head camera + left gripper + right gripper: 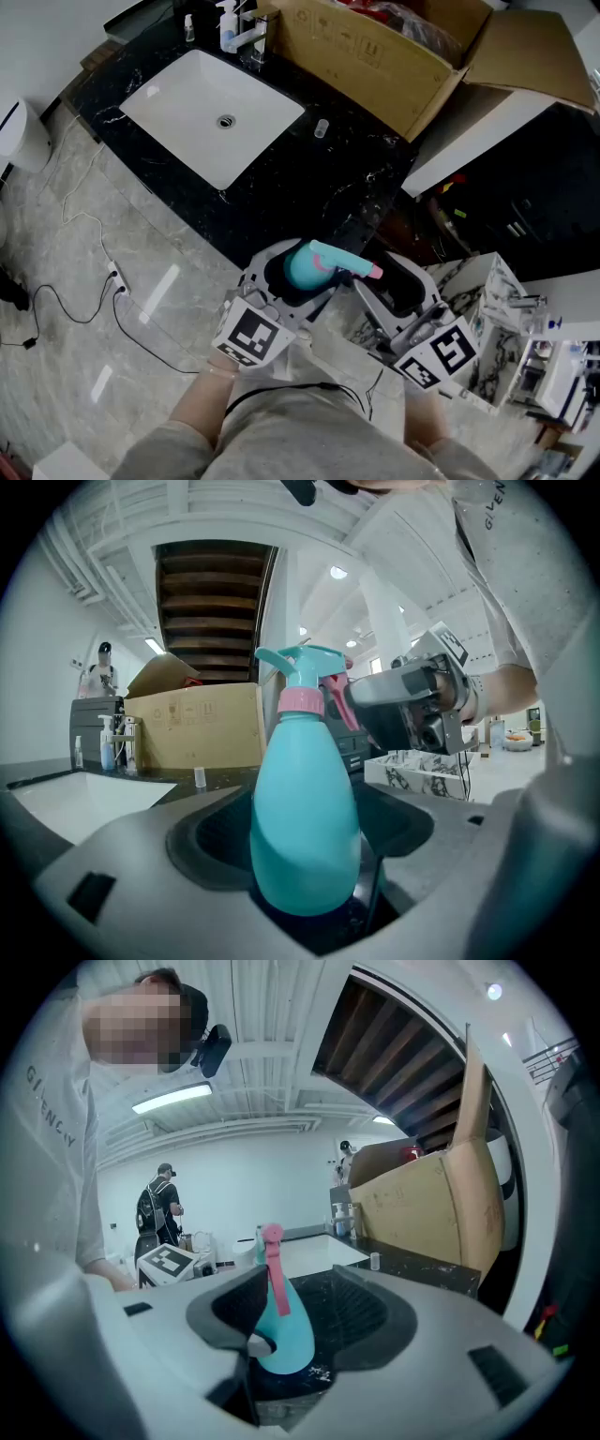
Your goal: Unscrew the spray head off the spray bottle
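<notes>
Inside the left tool's [305, 810] grip, the spray bottle [302, 841] pokes between the right tool's [305, 1305] parted jaws.

The left gripper [286, 269] and right gripper [398, 278] are pale grey with black jaw hollows and black-and-white marker cubes [251, 336]. The shirt [300, 436] is pale grey.

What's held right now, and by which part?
The left claw grips the teal spray bottle by its lower body. The right claw holds nothing: its jaws stand apart by the spray head, not pressing on it.
</notes>
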### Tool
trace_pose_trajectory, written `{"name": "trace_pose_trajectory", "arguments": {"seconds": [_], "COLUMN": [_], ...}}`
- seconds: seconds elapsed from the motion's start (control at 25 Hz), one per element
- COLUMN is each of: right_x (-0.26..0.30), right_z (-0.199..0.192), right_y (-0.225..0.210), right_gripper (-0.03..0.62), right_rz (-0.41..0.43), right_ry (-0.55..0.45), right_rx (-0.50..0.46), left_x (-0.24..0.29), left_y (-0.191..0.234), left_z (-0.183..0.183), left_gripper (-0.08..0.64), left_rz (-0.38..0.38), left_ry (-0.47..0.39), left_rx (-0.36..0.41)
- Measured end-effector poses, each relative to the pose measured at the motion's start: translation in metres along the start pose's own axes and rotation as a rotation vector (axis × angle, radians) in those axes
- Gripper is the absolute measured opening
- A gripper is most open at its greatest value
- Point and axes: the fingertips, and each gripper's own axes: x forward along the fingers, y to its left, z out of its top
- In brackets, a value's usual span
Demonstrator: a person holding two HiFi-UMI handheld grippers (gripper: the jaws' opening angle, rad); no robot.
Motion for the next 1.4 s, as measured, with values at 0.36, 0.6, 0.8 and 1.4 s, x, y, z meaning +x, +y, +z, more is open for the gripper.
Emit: {"name": "trace_pose_trajectory", "arguments": {"seconds": [0.36, 0.6, 0.8, 1.4], "right_x": [0.015, 0.001, -0.010, 0.044], "right_z": [0.010, 0.015, 0.018, 0.011], "right_y": [-0.015, -0.017, 0.023, 0.038], "right_gripper": [0.189, 0.190, 0.174, 0.238], "right_rz": [0.013, -0.037, 0.091, 0.004], "right_ry": [-0.024, -0.082, -0.113, -0.030], "right_rx": [-0.031, 0.025, 0.083, 0.059], "left_x": [0.001, 0.001, 0.000, 0.000], "left_y": [0.001, 0.001, 0.001, 0.002], "left_z": [0.001, 0.001, 0.000, 0.000], "left_gripper": [0.356, 0.356, 0.356, 0.356], "left_rz": [0.001, 0.006, 0.007, 0.012], "left_ry": [-0.003, -0.008, -0.012, -0.013], "left_rx": [-0.004, -0.010, -0.014, -0.018]}}
